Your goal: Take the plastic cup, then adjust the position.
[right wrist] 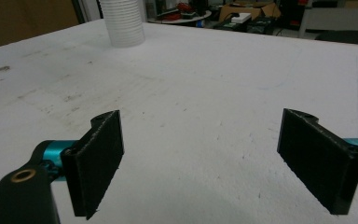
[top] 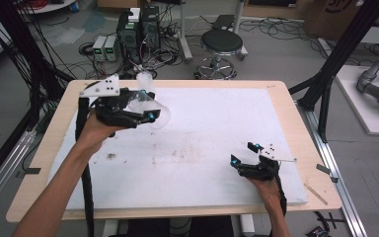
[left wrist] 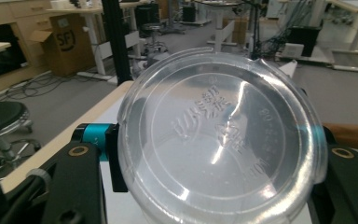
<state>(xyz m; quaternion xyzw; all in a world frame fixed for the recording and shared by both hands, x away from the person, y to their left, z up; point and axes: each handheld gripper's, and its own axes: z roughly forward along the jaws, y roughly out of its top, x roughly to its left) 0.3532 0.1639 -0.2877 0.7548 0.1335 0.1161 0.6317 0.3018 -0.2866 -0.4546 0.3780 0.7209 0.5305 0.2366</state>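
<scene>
A clear plastic lid point(left wrist: 223, 135) is pinched edge-on by the left gripper point(top: 145, 112), raised above the far left of the white mat point(top: 212, 148). A stack of cups point(right wrist: 122, 21) stands behind it. The right gripper point(top: 249, 155) is held spread and empty, low over the near right.

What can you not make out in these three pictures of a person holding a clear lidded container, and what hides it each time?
- Contents of the clear container: left gripper view, glare on the lid hides the inside.
- Raised lettering on the lid: same view, too faint to read.
- Top of the white ribbed cup stack: right gripper view, cut off by the top edge.
- Left gripper pads: high view, the container covers them.
- Right gripper: nothing hidden, jaws stand apart.
</scene>
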